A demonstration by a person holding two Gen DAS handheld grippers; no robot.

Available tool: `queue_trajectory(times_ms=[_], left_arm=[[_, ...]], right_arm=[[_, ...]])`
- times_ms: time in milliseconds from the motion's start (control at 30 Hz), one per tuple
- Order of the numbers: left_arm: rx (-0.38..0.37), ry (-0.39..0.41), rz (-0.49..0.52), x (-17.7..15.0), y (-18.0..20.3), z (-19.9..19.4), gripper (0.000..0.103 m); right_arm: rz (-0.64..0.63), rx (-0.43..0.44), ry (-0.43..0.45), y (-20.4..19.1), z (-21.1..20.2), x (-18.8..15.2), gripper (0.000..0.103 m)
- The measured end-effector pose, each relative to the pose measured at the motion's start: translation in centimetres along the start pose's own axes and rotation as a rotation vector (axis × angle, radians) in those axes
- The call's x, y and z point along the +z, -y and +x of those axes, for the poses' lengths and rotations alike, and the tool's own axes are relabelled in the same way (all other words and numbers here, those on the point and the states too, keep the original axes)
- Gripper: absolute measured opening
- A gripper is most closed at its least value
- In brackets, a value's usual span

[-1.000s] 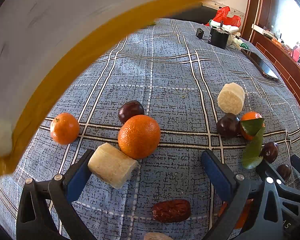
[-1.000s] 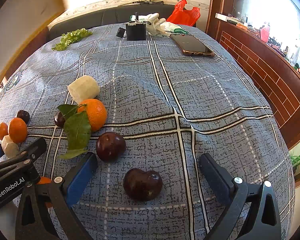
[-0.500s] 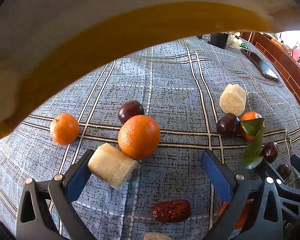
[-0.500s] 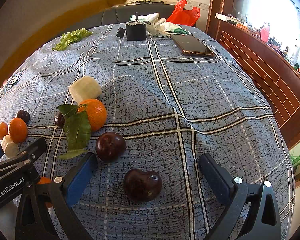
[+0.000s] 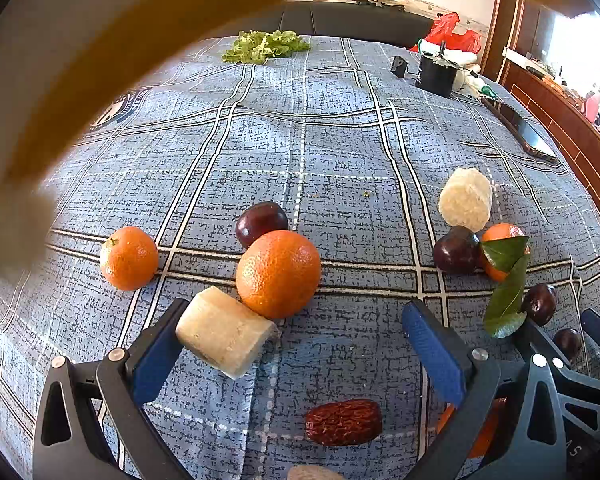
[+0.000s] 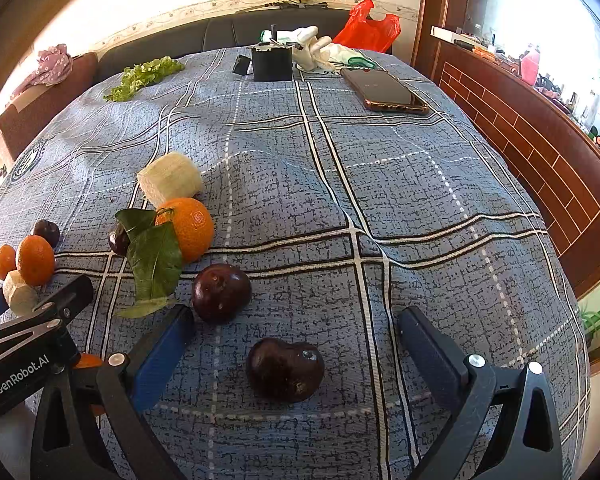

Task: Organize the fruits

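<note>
Fruit lies scattered on a blue checked cloth (image 5: 340,152). In the left wrist view my left gripper (image 5: 292,340) is open, low over the cloth. A pale peeled chunk (image 5: 224,332) touches its left pad, with a large orange (image 5: 278,274) and a dark plum (image 5: 260,222) just beyond. A small orange (image 5: 129,258) lies to the left and a red date (image 5: 343,422) sits near the camera. My right gripper (image 6: 294,340) is open around a dark plum (image 6: 285,369). Another plum (image 6: 221,292) and a leafy orange (image 6: 188,228) lie ahead on the left.
A blurred yellow-rimmed white object (image 5: 80,48) arcs across the top and left of the left wrist view. At the far end of the cloth are lettuce (image 6: 144,76), a black box (image 6: 272,63), a phone (image 6: 386,92) and a red bag (image 6: 366,28). A second pale chunk (image 6: 170,178) lies mid-table.
The blurred yellow-rimmed object has swept upward and out of the right wrist view, uncovering the far table and lettuce. Both grippers and the fruit have stayed put.
</note>
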State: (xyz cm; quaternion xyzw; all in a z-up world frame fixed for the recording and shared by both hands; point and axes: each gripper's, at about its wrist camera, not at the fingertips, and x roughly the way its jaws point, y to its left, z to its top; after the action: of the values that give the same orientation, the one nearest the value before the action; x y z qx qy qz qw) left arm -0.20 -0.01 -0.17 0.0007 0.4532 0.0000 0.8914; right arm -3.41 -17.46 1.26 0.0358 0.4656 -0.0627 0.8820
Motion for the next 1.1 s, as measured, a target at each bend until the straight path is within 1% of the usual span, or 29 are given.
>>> queue_trajectory(times_ms=[1100], left_arm=[[0.001,-0.001,-0.001,0.10,-0.09,-0.19,0.103]], right_arm=[[0.000,0.000,0.000,-0.01,-0.02,0.06,0.103]])
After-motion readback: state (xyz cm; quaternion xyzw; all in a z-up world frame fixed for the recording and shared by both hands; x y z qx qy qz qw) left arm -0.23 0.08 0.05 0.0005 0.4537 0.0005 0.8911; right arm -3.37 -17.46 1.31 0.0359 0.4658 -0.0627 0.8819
